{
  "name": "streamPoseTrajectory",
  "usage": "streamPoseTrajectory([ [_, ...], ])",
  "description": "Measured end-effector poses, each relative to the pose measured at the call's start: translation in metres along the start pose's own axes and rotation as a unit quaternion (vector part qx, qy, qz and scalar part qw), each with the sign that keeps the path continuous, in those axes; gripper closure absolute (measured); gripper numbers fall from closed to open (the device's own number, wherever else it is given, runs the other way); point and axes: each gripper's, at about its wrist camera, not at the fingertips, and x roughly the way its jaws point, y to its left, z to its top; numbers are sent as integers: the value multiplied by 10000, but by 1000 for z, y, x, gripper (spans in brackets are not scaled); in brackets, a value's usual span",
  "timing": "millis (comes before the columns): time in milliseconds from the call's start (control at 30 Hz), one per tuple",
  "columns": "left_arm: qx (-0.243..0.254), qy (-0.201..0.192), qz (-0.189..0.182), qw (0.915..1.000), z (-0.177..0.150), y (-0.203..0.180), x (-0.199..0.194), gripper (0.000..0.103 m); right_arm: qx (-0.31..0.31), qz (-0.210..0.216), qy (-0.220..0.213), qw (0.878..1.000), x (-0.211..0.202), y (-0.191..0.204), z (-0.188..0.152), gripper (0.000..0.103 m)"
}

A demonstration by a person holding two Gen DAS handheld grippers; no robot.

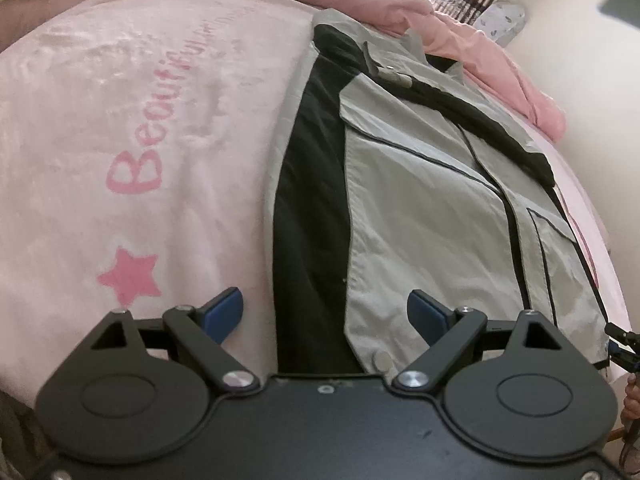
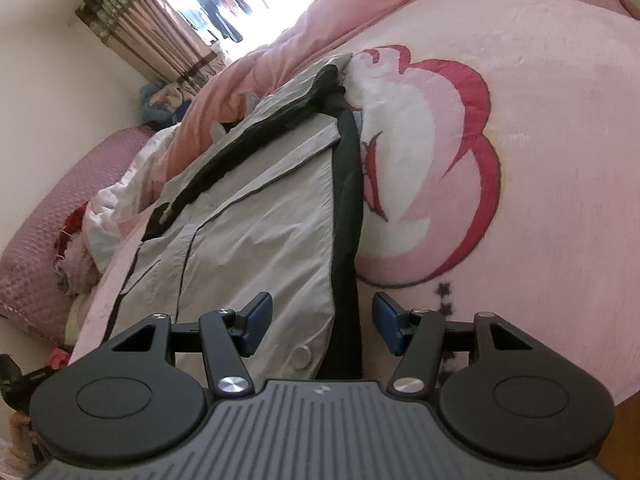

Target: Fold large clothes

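A grey jacket with black panels lies flat and lengthwise on a pale pink blanket, its collar at the far end. My left gripper hovers open over the near hem, straddling the black side panel, and its blue pads touch nothing. In the right wrist view the same jacket stretches away from the right gripper. That gripper is open above the hem's other edge, with grey cloth and a black strip showing under the gap. A snap button sits at the hem.
The blanket carries a pink cartoon print, lettering and a star. A bunched pink quilt lies beyond the collar. A purple cushion and loose clothes sit by the wall. Striped curtains frame a bright window.
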Motion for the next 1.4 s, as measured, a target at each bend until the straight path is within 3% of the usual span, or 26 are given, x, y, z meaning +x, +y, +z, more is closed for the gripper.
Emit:
streamPoseTrajectory([
  [167, -119, 123, -431, 9989, -6, -1, 0, 14, -135, 211, 98, 9996, 1, 8, -6, 35],
  [300, -176, 86, -552, 9983, -12, 0, -3, 17, -105, 299, 154, 9994, 5, 8, -8, 35],
  [333, -215, 68, -550, 9982, -12, 1, -3, 23, -96, 295, 160, 9994, 6, 8, -8, 35],
  [400, -284, 41, -354, 9990, -10, 1, -3, 49, -108, 277, 135, 9995, 5, 9, -10, 36],
  [433, -266, 42, -201, 9994, -9, 0, -4, 73, -146, 307, 69, 9994, 3, 11, -10, 40],
  [467, -232, 47, -70, 9997, -7, 1, -4, 88, -196, 396, 4, 9990, 0, 14, -9, 44],
  [567, -318, 78, -255, 9991, -3, 7, -4, 85, -242, 475, 62, 9986, 0, 17, -5, 43],
  [667, -406, 119, -571, 9975, -3, 13, 3, 63, -206, 361, 299, 9987, 11, 15, -6, 43],
  [733, -409, 126, -627, 9971, -1, 12, 4, 61, -215, 362, 339, 9985, 14, 16, -8, 43],
  [800, -369, 130, -514, 9979, -1, 9, 4, 72, -210, 330, 255, 9989, 13, 19, -8, 53],
  [833, -262, 134, -325, 9990, 0, 6, 3, 85, -239, 265, 209, 9991, 12, 20, -7, 70],
  [867, -195, 139, -257, 9994, 0, 4, 3, 87, -277, 183, 186, 9993, 11, 20, -6, 81],
  [1033, -199, 28, -469, 9987, 9, 4, -8, 98, -293, 276, 172, 9990, 5, 26, 2, 87],
  [1200, -302, -214, -983, 9945, 30, -1, -24, 98, -49, 833, 32, 9965, -1, 34, 23, 89],
  [1400, -382, -432, -1274, 9902, 84, -15, -15, 98, 316, 1206, -205, 9920, 21, 45, 72, 90],
])
